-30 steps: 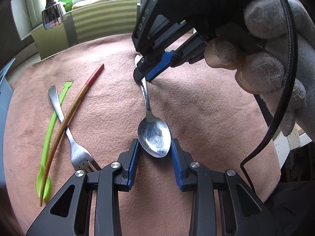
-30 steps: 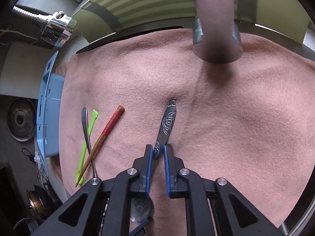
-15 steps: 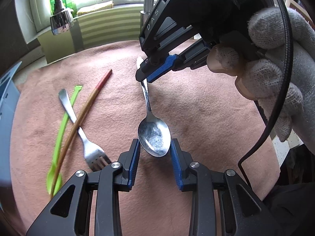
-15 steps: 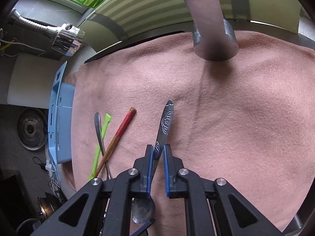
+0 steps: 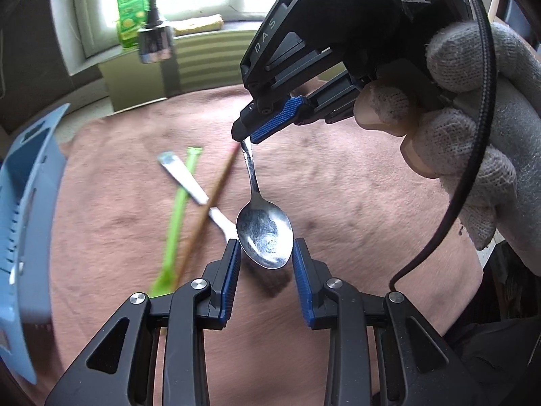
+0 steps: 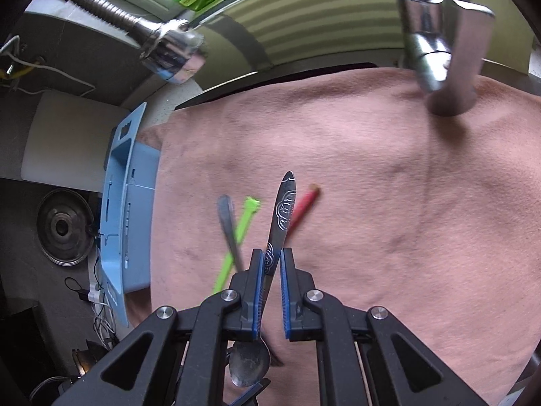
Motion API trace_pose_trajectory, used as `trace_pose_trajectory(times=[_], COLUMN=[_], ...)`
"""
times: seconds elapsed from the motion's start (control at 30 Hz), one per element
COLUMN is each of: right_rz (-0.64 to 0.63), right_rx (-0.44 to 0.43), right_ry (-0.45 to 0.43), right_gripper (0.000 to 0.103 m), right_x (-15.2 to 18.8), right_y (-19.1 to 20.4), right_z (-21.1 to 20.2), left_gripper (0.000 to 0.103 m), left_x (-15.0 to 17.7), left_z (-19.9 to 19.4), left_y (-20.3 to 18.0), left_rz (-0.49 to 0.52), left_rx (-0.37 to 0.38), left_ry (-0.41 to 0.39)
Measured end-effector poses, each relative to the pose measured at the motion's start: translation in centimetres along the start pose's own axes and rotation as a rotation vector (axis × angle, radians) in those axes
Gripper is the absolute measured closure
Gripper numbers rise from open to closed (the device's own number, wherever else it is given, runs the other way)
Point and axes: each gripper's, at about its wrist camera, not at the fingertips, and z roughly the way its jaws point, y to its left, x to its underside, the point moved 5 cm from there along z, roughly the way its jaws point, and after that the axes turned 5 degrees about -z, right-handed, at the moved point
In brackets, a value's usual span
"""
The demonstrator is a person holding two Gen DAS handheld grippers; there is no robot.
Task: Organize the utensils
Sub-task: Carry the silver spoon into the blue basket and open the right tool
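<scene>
Above the pink cloth on the worktop, a metal spoon (image 5: 264, 237) hangs between both grippers: the right gripper (image 6: 269, 264) is clamped on its handle, the left gripper (image 5: 265, 264) pinches its bowl. Its long axis runs from one gripper to the other. Only the right wrist view shows the blue tray (image 6: 125, 203) at the cloth's left edge lying open, with the fork (image 6: 230, 230), green utensil (image 6: 238, 237) and chopstick (image 6: 302, 208) between.

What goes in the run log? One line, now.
spoon | bowl in left gripper | handle clamped by right gripper | above cloth
</scene>
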Motion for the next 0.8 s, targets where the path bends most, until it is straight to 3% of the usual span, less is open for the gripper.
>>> trace_pose_trajectory(times=[0.37,0.8], right_rz=[-0.058,-0.151], right_rx=[-0.043,-0.106], right_ry=[-0.061,-0.037], right_gripper=[0.095,0.095], right_x=[-1.5,-4.5], right_y=[10.3,22.1], right_z=[2.2,8.3], left_gripper=[0.073,0.073], left_x=[0.1,1.1], left_z=[-4.2,-7.2], left_y=[8.1,18.9], left_rz=[-0.002,-0.066], left_rx=[-0.041,-0.133], left_ry=[-0.049,-0.073])
